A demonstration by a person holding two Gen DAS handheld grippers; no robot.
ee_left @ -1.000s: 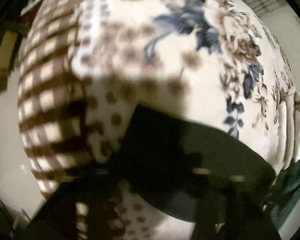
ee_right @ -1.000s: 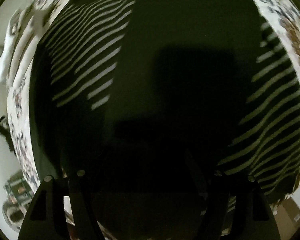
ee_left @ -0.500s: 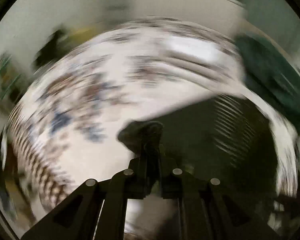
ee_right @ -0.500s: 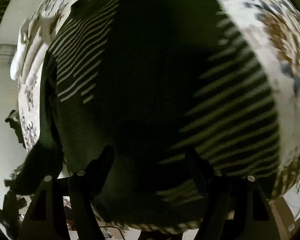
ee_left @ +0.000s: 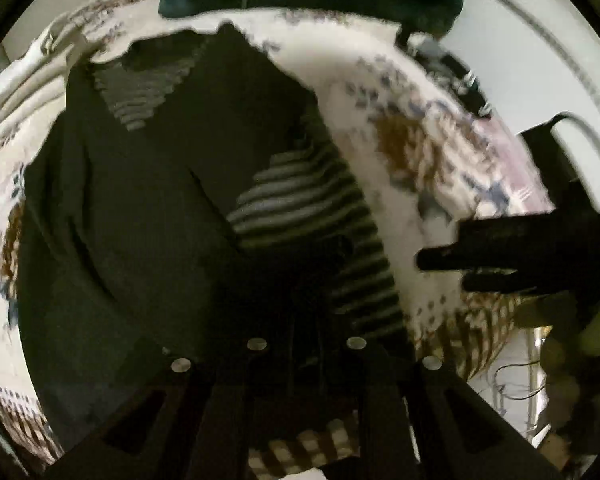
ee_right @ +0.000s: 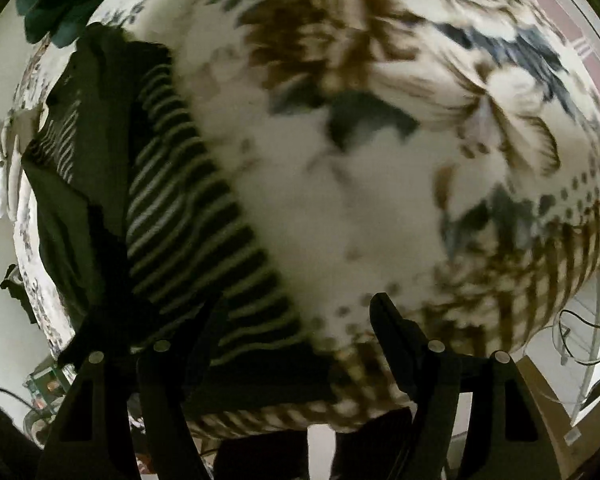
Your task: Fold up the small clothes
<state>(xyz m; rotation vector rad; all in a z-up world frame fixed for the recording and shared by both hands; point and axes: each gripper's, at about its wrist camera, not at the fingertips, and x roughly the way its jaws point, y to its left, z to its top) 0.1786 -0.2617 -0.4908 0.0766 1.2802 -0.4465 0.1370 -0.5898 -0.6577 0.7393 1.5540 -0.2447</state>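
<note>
two claws over a floral-covered counter (ee_right: pixel 380 208). left claw (ee_left: pixel 304 320) pressed together, pinching the dark striped garment (ee_left: pixel 148 216), which lies partly folded at the counter's near edge. right claw (ee_right: pixel 296 312) spread, level beside the garment's striped edge, holding nothing.

My left gripper (ee_left: pixel 306 344) is matte black, its angular finger mounts studded with four round silver screws. My right gripper (ee_right: pixel 296 324) matches it (same black plastic, triangular cut-outs in the outer brackets, silver screw heads on top).
</note>
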